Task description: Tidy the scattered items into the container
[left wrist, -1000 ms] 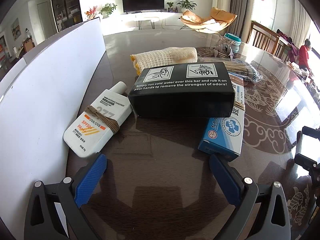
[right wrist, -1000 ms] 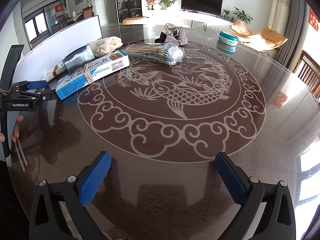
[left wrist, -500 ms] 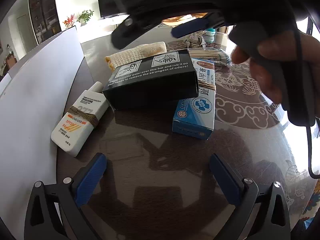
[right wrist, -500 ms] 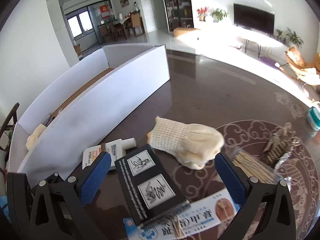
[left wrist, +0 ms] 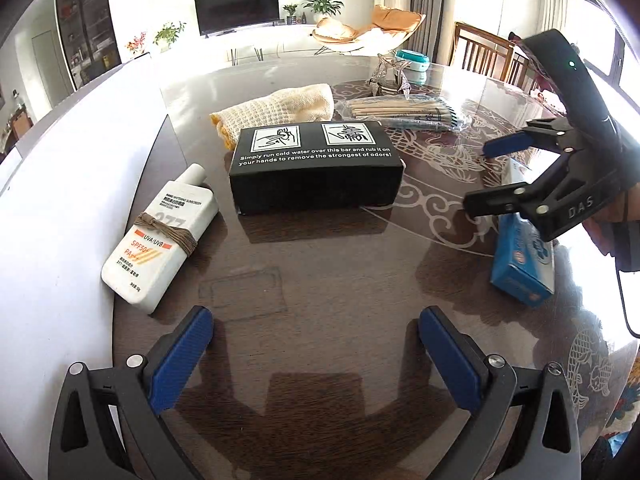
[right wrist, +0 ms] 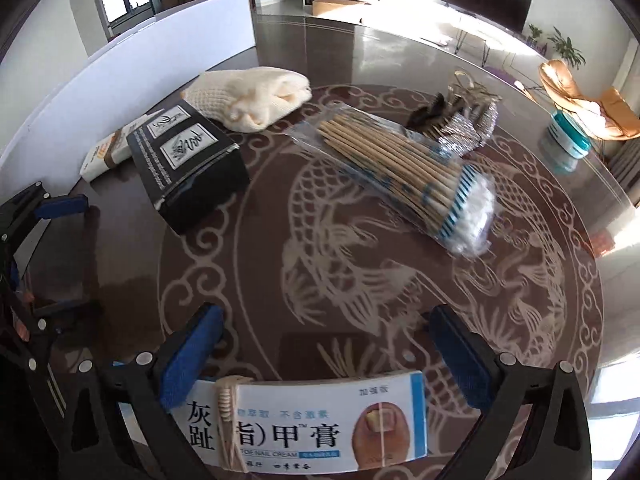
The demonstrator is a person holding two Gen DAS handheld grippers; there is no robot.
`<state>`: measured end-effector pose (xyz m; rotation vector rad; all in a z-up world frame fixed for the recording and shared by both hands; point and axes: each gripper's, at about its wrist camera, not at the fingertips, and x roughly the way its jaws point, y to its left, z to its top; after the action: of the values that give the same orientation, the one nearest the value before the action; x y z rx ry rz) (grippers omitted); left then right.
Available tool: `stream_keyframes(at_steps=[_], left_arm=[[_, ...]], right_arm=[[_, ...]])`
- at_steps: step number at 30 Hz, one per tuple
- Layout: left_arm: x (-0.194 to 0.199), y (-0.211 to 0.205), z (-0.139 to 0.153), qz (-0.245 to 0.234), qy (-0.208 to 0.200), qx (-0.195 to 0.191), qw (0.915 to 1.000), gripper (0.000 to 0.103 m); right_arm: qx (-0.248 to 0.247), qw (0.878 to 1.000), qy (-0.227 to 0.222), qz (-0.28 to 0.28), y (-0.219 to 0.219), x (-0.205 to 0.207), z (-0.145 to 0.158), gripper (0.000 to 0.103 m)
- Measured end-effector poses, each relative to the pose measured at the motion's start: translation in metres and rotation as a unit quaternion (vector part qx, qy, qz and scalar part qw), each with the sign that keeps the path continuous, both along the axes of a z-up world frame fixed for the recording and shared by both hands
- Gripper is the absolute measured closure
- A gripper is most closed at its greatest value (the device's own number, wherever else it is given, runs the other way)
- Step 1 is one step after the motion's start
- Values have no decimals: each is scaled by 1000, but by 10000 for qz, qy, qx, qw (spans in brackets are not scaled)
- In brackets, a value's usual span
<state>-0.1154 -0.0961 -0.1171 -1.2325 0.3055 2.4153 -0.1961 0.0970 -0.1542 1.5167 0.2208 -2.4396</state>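
Nail cream box [right wrist: 304, 428] flat on table [left wrist: 340, 280], right side, well apart from black box [left wrist: 316, 176] and sunscreen [left wrist: 160, 236], far from white container [left wrist: 60, 200] on the left

Right tool [right wrist: 326, 320] released, jaws wide, straddling the box from above; no pad contact confirmed in either view. Left tool [left wrist: 314, 316] released too, hovering low over bare table, nothing between the jaws

Step in hand, probably: grasp of the box with the right tool

Orientation:
- printed face up, string band near its left end in right wrist view
- long axis across that view, parallel to the jaw closing line; toenail-picture end to the right
- from left wrist view, long axis running away from the camera, blue end nearest

To do it well:
- end-to-end grip looks close to full jaw span, so little margin; better to turn the wrist a quarter and clamp across the short width
- otherwise centre first so both pads land on the end faces together
- go low enough to catch the side walls, not the top edge
- squeeze gently, cardboard likely to buckle
- lift clear, then carry left over the container wall, watching the left tool on the way
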Motion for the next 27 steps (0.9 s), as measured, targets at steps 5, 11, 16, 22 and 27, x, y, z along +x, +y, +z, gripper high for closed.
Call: stream_keyframes(at_steps=[5, 11, 16, 22, 27], left_arm=[[6, -1, -2, 1, 4, -2, 10000, 0], [7, 5, -4, 4, -4, 14, 10000, 0], [5, 4, -4, 4, -14, 52, 10000, 0], [6, 1, -4, 0, -7, 25, 10000, 0], [5, 0, -5, -3, -6, 25, 10000, 0]], right_arm=[[-560, 9964, 619, 156, -9, -17, 44, 0], [-456, 9874, 626, 1383, -148, -100, 63, 0], [182, 9692, 204, 2447, -230, -125, 19, 0], [-336, 9761, -50, 2146, -180, -126, 14, 0], [-401, 9824, -134, 1819, -113, -83, 15, 0]])
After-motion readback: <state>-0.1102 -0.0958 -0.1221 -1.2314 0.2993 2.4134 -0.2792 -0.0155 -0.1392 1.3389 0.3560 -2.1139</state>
